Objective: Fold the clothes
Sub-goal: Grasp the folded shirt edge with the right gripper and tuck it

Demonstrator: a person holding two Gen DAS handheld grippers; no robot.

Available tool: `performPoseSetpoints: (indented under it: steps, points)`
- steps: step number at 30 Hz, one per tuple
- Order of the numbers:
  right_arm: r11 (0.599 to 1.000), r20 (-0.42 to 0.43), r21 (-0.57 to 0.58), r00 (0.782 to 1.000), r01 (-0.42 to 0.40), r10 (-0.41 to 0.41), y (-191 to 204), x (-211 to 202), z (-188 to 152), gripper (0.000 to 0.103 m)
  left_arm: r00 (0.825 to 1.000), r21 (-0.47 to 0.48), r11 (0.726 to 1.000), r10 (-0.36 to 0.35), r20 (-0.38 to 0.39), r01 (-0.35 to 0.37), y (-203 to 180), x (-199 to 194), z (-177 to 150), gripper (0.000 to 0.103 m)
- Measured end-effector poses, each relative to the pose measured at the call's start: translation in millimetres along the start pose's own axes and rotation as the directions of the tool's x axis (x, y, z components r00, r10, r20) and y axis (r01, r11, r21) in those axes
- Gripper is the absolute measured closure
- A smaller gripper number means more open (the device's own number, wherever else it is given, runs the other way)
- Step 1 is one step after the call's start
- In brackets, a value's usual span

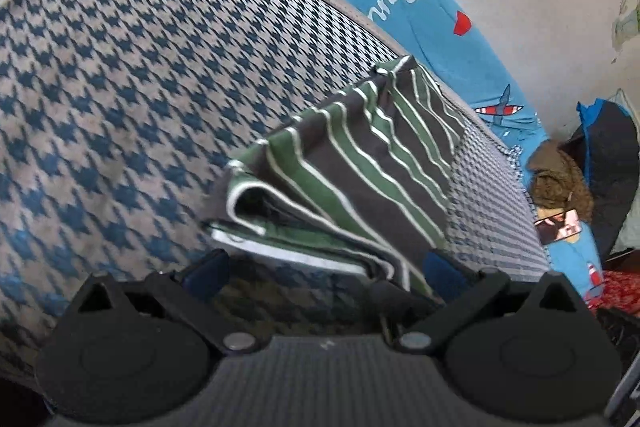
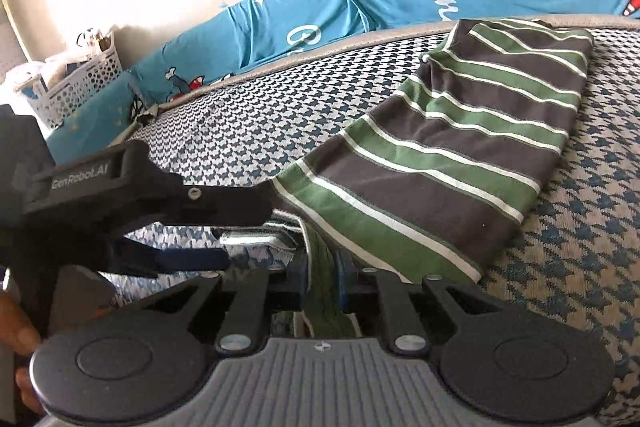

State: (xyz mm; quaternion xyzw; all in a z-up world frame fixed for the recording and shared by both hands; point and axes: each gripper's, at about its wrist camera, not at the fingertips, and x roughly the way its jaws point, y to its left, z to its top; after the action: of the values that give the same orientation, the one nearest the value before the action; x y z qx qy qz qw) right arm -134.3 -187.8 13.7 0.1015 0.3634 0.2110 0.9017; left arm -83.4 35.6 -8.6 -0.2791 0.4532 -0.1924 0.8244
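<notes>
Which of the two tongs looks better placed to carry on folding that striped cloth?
Probably the right tongs: they are shut on a bunched edge of the striped cloth. The left tongs stand open around its folded corner, gripping nothing.

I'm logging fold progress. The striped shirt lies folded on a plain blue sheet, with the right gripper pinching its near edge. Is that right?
Not quite. The shirt lies on a houndstooth cover, blue and grey, not a plain blue sheet; the blue printed sheet lies beyond the cover's far edge. The right wrist view shows this. The right gripper does pinch the shirt's near edge.
</notes>
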Motion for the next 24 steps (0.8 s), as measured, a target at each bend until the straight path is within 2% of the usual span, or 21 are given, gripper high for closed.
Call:
performPoseSetpoints:
  steps: [8,10,11,12,14,16,18,24]
  points:
    - [1.0,0.005,-0.001,1.0,-0.009,0.009,-0.3,-1.4,-0.2,0.091,1.0,-0.057,0.998,0.002,0.004,-0.002,-11.8,26.3,11.5,0.002]
    - [1.0,0.005,-0.011,1.0,-0.004,0.004,0.0,-1.1,0.0,0.091,1.0,-0.06,0.998,0.01,0.012,-0.009,-14.2,30.5,14.6,0.016]
    - [1.0,0.005,-0.019,1.0,0.0,0.0,0.2,-0.6,0.3,0.091,1.0,-0.049,0.999,0.017,0.014,-0.016,-15.6,32.6,15.6,0.038]
    - [0.999,0.006,-0.038,1.0,0.006,-0.006,1.9,-1.1,0.0,0.09,0.999,-0.04,0.999,0.031,0.008,-0.031,-16.4,35.4,16.3,0.052]
    - [0.997,0.006,-0.072,1.0,0.013,-0.013,5.1,-2.3,-0.7,0.081,0.999,-0.033,0.999,0.044,0.008,-0.044,-16.2,38.3,16.8,0.057]
    - [0.995,-0.002,-0.103,1.0,0.016,-0.016,8.5,-3.2,-1.4,0.069,0.999,-0.037,0.998,0.043,0.01,-0.042,-14.9,38.6,16.9,0.058]
    - [0.99,-0.008,-0.143,1.0,0.019,-0.02,12.9,-3.3,-3.4,0.065,0.999,-0.042,0.998,0.04,0.008,-0.04,-14.0,38.6,17.5,0.058]
    - [0.956,-0.019,-0.292,1.0,0.012,-0.018,32.1,-2.0,-13.3,0.06,0.998,-0.025,0.998,0.059,-0.026,-0.06,-19.5,39.6,25.0,0.058]
